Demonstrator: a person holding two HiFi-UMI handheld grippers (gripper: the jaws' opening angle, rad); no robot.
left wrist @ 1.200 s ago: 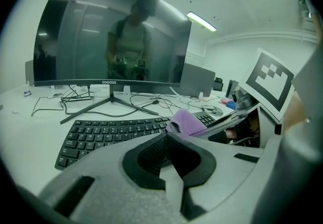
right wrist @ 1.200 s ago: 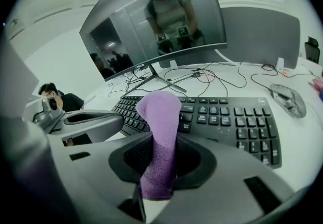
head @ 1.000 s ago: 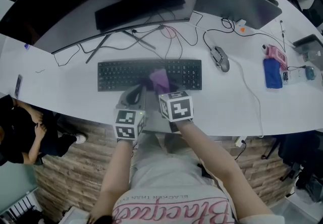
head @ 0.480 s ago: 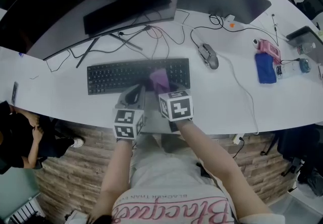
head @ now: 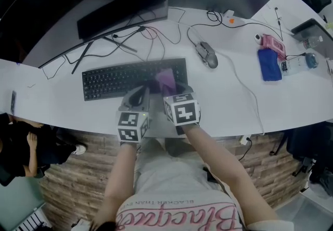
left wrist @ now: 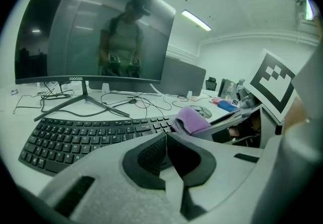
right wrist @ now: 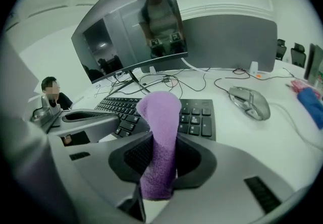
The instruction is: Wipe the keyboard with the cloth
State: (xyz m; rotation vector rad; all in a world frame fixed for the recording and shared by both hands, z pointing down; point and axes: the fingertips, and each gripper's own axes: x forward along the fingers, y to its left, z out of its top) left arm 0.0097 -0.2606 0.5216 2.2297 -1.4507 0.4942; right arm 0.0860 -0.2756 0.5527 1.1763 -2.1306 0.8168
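Observation:
A black keyboard point(head: 125, 80) lies on the white desk point(head: 229, 105) in front of a curved monitor. My right gripper point(head: 174, 91) is shut on a purple cloth point(head: 166, 79), which stands up between the jaws and rests over the keyboard's right part near the number pad. The right gripper view shows the cloth point(right wrist: 159, 132) pinched upright with the keyboard point(right wrist: 198, 117) just behind it. My left gripper point(head: 137, 98) hovers at the keyboard's near edge, left of the cloth. Its jaws point(left wrist: 165, 138) are shut with nothing between them, over the keyboard point(left wrist: 81, 137).
A grey mouse point(head: 206, 55) with its cable lies right of the keyboard. Tangled cables point(head: 156, 37) run behind it by the monitor stand. A blue cloth point(head: 269, 64) and a pink object point(head: 272, 45) sit far right. A person point(head: 18, 146) sits below the desk edge at left.
Both grippers and the cloth have shifted right along the keyboard, from about its middle to near the number pad. The left gripper stays shut and empty.

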